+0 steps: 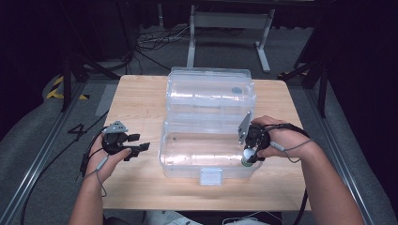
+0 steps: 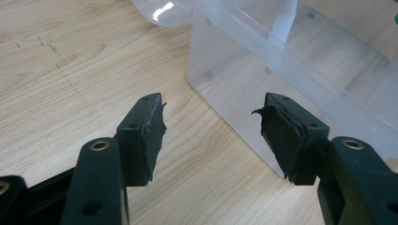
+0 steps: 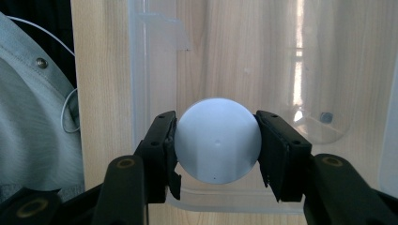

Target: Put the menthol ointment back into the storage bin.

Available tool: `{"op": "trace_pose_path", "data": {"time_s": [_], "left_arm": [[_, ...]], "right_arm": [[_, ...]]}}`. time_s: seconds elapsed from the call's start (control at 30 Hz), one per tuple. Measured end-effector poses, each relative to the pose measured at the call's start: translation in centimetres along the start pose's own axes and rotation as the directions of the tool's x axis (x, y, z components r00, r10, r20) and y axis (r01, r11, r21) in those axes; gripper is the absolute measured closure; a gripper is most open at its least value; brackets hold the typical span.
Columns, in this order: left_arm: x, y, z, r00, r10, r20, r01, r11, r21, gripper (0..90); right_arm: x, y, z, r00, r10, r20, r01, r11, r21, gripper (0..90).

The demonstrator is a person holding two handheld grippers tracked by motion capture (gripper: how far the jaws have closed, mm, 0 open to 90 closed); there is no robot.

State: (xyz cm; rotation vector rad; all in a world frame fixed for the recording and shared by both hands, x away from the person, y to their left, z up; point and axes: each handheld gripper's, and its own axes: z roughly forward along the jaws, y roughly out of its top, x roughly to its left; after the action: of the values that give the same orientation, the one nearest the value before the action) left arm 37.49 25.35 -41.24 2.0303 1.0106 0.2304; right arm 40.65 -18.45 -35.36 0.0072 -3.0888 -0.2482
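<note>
A clear plastic box [image 1: 163,140] stands in the middle of the wooden table, its lid [image 1: 211,89] thrown back away from me. My right gripper [image 1: 248,157] is shut on a white ball [image 1: 247,153] at the box's right front corner. In the right gripper view the ball [image 3: 217,145] sits squarely between the pads of the right gripper [image 3: 217,118], above the box's rim [image 3: 141,70]. My left gripper [image 1: 140,142] rests open on the table just left of the box. In the left gripper view, the left gripper [image 2: 213,105] holds nothing and faces the box's corner [image 2: 281,61].
The box's latch [image 1: 210,177] hangs at its front wall, near the table's front edge. A small dark round mark [image 1: 237,90] shows on the lid. Bare table [image 1: 136,103] lies left of the box. A metal frame [image 1: 230,21] and cables stand on the floor behind.
</note>
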Motion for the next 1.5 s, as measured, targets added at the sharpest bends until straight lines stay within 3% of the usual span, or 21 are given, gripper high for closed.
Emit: {"op": "trace_pose_path", "data": {"time_s": [1.5], "left_arm": [[0.2,-0.2,0.1,1.0,-0.007,0.004,0.007,0.9999,0.008,40.0]], "right_arm": [[-0.6,0.5,4.2,0.9995,0.012,-0.03,-0.009,0.995,0.095,50.7]]}}
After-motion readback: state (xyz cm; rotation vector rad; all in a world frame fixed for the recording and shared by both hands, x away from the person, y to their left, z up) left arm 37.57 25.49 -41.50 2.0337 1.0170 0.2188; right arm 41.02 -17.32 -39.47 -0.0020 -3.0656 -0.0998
